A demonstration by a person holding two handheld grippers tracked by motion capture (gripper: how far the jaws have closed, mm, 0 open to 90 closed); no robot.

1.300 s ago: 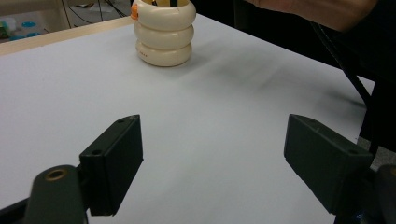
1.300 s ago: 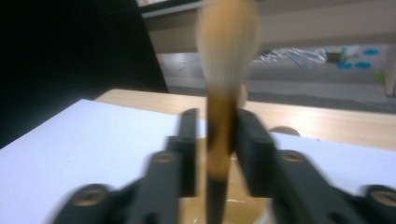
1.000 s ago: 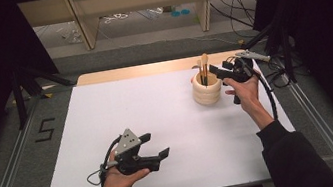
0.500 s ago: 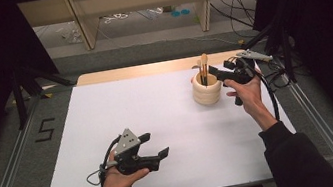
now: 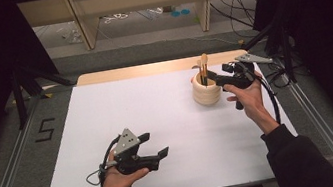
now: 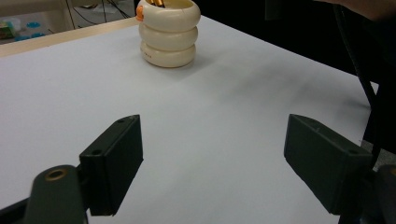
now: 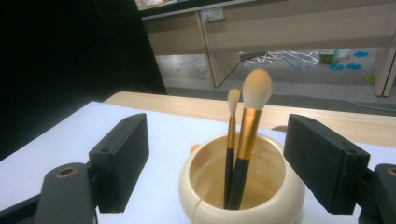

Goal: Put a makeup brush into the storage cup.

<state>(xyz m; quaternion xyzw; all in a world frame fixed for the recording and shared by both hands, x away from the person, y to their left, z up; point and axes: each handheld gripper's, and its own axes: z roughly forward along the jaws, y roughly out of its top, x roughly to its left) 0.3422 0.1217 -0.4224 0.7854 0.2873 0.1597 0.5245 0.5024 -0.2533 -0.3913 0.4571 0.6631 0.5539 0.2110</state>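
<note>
Cream ribbed holder (image 5: 206, 91): far right of white surface (image 5: 107, 118), two brushes (image 7: 247, 135) upright inside. Right claw (image 5: 217, 78) just beside it, jaws just opened wide, empty. Left claw (image 5: 155, 145) open, empty, near edge.

Holder (image 5: 206, 90): standing on the white board (image 5: 121, 105), toward its far right part. Two brushes (image 7: 240, 140): standing upright in the holder, side by side, heads up. Right gripper (image 5: 218, 78): hovering just right of the holder, pointing at it. Left gripper (image 5: 155, 146): sitting over the near left part, well apart from the holder. Wooden tabletop (image 5: 150, 69): showing behind the board's far edge.
</note>
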